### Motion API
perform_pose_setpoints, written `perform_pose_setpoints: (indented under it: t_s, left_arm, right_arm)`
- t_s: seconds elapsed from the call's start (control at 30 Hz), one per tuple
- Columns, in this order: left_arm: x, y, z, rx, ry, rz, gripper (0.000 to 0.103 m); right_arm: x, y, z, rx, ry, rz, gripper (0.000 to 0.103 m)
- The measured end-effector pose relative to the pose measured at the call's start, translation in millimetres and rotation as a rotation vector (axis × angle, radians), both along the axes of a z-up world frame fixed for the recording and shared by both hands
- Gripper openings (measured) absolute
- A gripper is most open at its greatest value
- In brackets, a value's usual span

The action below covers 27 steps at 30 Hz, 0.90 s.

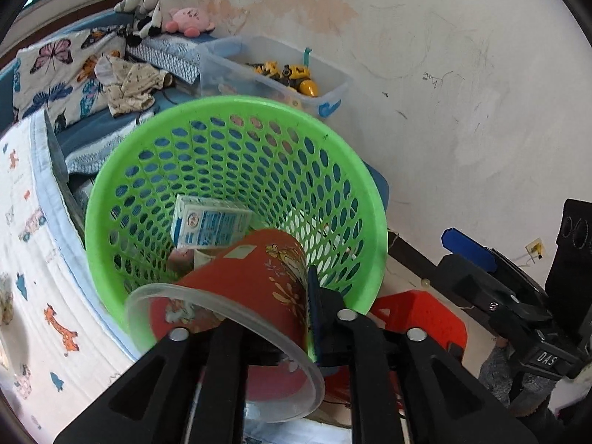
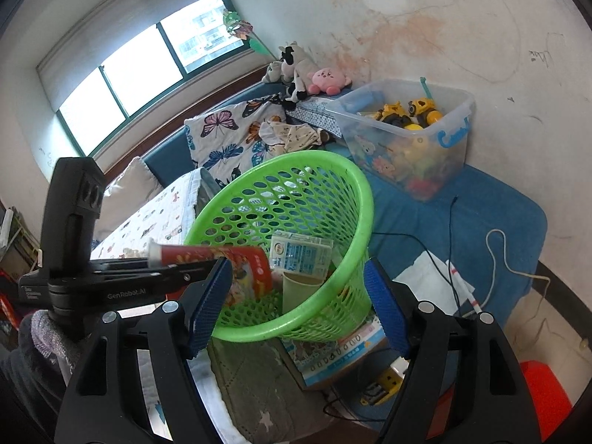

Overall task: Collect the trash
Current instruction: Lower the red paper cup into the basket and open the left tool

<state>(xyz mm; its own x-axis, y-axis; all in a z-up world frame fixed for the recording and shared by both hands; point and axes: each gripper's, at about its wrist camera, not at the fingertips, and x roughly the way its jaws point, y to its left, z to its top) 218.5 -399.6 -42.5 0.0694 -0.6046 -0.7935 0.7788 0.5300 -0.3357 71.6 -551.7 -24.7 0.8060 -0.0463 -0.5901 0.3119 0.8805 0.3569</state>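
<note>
A green perforated basket [image 1: 373,222] [image 2: 355,192] sits tilted on the bed edge. Inside lie a blue-and-white milk carton [image 1: 209,226] [image 2: 299,255] and a pale paper cup [image 2: 301,288]. My left gripper [image 1: 296,318] is shut on a red printed cup [image 1: 255,288] with a clear lid, held at the basket's near rim; in the right wrist view the cup [image 2: 222,262] pokes over the left rim. My right gripper [image 2: 298,307] is open and empty, its blue pads [image 2: 211,303] either side of the basket's near wall.
A clear toy bin [image 2: 407,133] [image 1: 273,70] stands behind the basket on the blue mattress [image 2: 481,214]. Plush toys [image 2: 307,70], a butterfly pillow [image 2: 225,137], white tissue and cables [image 2: 436,273], a printed box [image 2: 344,351] and a red stool [image 2: 544,396] [image 1: 418,314] are around.
</note>
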Motion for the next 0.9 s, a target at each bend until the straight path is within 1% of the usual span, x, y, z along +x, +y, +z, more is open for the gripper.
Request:
perform_pose_setpoints:
  t_s: [0.03,0.1,0.3,0.43,0.53,0.67,0.7,0.8,0.9]
  left_arm:
    - [1,1,-1,-0.002,0.003,0.005,0.027]
    - [1,3,1,-0.006,-0.008,0.014,0.035]
    - [1,10,6,-0.016,-0.005,0.021,0.037]
    - [0,22,11,-0.031,-0.017,0.036,0.041]
    - [-4,40,19,-0.052,-0.044,0.058,0.045]
    - [-6,66,27,-0.074,-0.072,0.095,0.046]
    - [-6,74,29,-0.079,-0.078,0.108,0.049]
    - [-9,99,34,-0.094,-0.106,0.153,0.049]
    - [-10,125,36,-0.109,-0.122,0.202,0.056]
  right_arm:
    - [0,0,0,0.0,-0.001,0.0,0.074]
    - [-1,1,0,0.0,-0.001,0.0,0.074]
    - [-2,3,1,0.001,-0.004,0.002,0.074]
    - [-3,8,3,-0.004,-0.006,0.012,0.074]
    - [-3,14,5,-0.005,-0.011,0.021,0.074]
    - [0,24,7,-0.006,-0.011,0.044,0.074]
    - [2,27,8,-0.008,-0.011,0.051,0.074]
    - [6,37,9,-0.009,-0.009,0.073,0.074]
    - [11,48,10,-0.011,-0.005,0.097,0.074]
